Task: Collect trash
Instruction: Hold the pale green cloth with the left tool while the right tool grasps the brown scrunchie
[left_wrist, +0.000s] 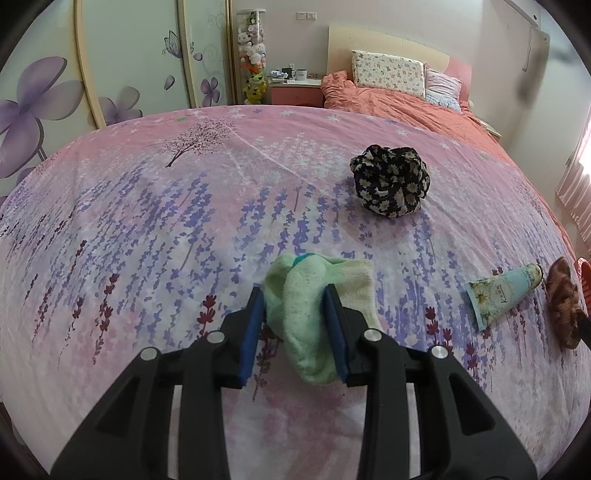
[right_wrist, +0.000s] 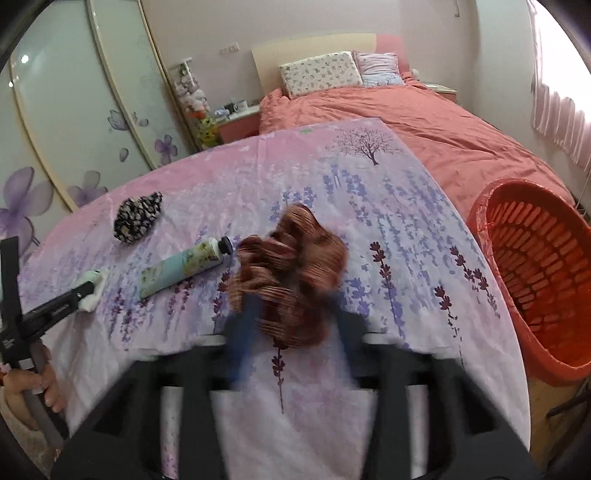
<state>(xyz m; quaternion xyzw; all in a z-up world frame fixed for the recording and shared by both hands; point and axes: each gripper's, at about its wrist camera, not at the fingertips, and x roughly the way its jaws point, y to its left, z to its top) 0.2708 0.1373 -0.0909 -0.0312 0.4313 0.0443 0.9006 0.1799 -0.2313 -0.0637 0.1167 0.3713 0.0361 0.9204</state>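
Observation:
My left gripper is shut on a pale green sock-like cloth, just above the pink flowered bedspread. From the right wrist view, that gripper shows at the left with the cloth at its tip. My right gripper is blurred and open, its fingers on either side of a brown striped crumpled cloth lying on the spread. The same brown cloth appears at the right edge of the left wrist view.
A light blue flowered tube lies left of the brown cloth. A black flowered bundle sits further back. A red slotted basket stands off the bed's right side. A hand holds the left gripper's handle. Pillows and an orange quilt lie beyond.

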